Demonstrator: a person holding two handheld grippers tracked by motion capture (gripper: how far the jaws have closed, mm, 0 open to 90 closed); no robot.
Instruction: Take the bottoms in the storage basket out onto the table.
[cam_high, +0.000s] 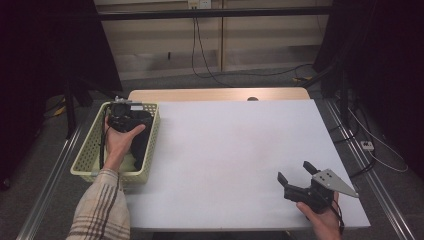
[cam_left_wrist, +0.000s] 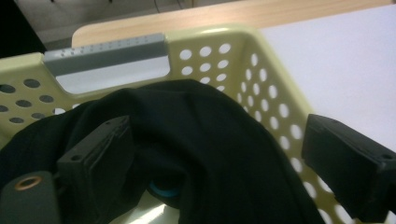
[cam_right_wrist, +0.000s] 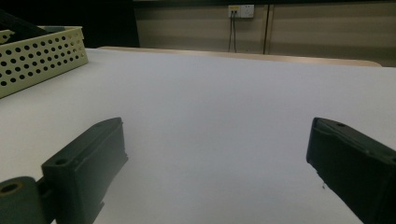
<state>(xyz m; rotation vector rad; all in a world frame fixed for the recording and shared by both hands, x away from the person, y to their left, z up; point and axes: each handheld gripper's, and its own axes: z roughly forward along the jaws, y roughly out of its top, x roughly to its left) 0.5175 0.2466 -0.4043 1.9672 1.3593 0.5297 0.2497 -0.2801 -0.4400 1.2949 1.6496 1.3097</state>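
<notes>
A pale yellow perforated basket (cam_high: 150, 145) sat at the far left edge of the white counter (cam_high: 235, 155), holding a heap of black cloth (cam_high: 141, 142). The person's left hand (cam_high: 120, 142), in a plaid sleeve (cam_high: 102, 210), reached into the basket with the left claw (cam_high: 125, 117) pointed at the cloth. In the left gripper view the left claw (cam_left_wrist: 224, 154) stood with its jaws wide apart over the black cloth (cam_left_wrist: 205, 140): one jaw lay against the dark folds, the other hung by the basket's holed side wall (cam_left_wrist: 261, 93), and neither pad pressed on the fabric. A small blue object (cam_left_wrist: 161, 190) peeked out beneath the cloth, too hidden to identify. The basket's far wall carried a grey handle bar (cam_left_wrist: 107, 56). At the near right corner of the counter, well apart from the basket, the right hand (cam_high: 322, 220) held the right claw (cam_high: 295, 175) with its jaws spread and nothing between them. The right gripper view showed the right claw (cam_right_wrist: 215, 149) above bare counter (cam_right_wrist: 219, 93), the basket (cam_right_wrist: 42, 58) far off to its left.
</notes>
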